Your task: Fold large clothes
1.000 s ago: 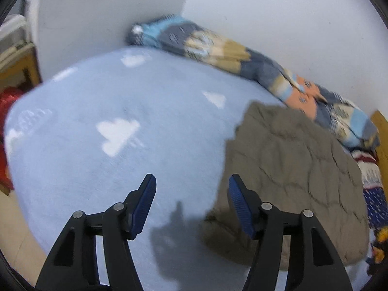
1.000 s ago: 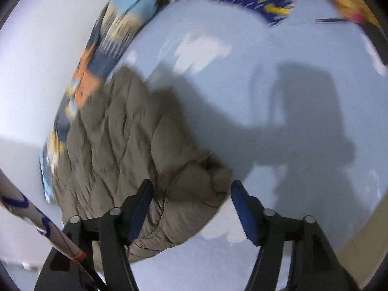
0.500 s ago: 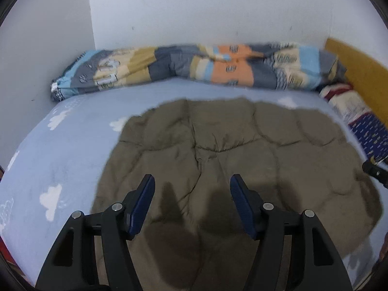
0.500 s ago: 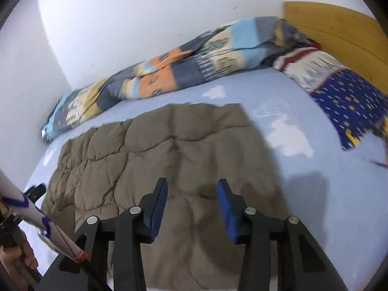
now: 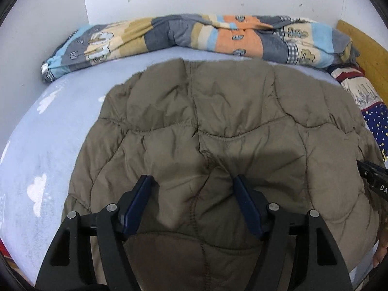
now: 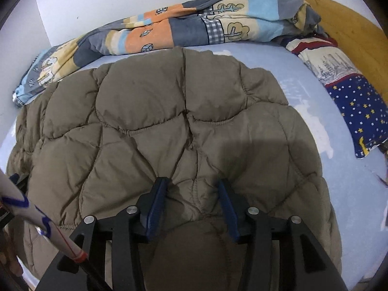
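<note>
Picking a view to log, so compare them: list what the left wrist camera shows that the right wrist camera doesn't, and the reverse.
Left wrist only: the right gripper's black body at the frame's right edge.
Right wrist only: a white rod with blue marks at lower left.
Both: the brown quilted jacket on the blue sheet, the patchwork blanket along the wall, the starry blue fabric, the wooden headboard.

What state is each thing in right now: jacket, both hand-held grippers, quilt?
Jacket: spread flat on the bed, quilted side up, wrinkled.
Left hand-held gripper: open, over the jacket's near edge, fabric between its fingers.
Right hand-held gripper: open but narrower, a fabric bulge between its fingers.
Quilt: bunched along the wall.
</note>
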`<state>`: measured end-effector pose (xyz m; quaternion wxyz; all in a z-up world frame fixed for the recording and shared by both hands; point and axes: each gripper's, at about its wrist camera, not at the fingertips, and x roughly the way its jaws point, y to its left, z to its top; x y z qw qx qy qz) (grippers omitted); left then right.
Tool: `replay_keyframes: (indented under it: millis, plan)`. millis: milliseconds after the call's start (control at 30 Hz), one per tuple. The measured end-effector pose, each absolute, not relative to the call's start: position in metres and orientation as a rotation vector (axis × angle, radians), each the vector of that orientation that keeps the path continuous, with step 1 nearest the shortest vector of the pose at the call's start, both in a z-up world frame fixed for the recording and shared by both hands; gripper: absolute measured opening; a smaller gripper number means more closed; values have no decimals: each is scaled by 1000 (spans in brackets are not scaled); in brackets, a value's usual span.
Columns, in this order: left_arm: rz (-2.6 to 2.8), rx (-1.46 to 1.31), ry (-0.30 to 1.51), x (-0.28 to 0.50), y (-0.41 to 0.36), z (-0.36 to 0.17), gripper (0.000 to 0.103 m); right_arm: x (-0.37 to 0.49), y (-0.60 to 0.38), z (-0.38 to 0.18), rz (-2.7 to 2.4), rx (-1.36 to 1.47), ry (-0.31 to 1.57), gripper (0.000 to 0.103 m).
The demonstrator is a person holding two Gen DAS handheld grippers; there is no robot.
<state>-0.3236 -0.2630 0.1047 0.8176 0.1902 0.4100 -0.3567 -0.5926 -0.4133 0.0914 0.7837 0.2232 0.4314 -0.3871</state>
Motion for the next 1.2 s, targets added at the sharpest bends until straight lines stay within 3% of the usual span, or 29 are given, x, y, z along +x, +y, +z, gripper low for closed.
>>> replay_keyframes:
  millis: [333, 667, 1200]
  plan:
    - [-785, 326, 710, -371, -228, 145, 70, -580, -353, 145, -760, 322, 784, 56]
    - [-772, 412, 729, -393, -220, 121, 70, -572, -328, 118, -700, 356, 871, 56]
    - [-727, 466, 734, -393, -230, 98, 79, -556, -330, 89, -729, 301, 952, 72]
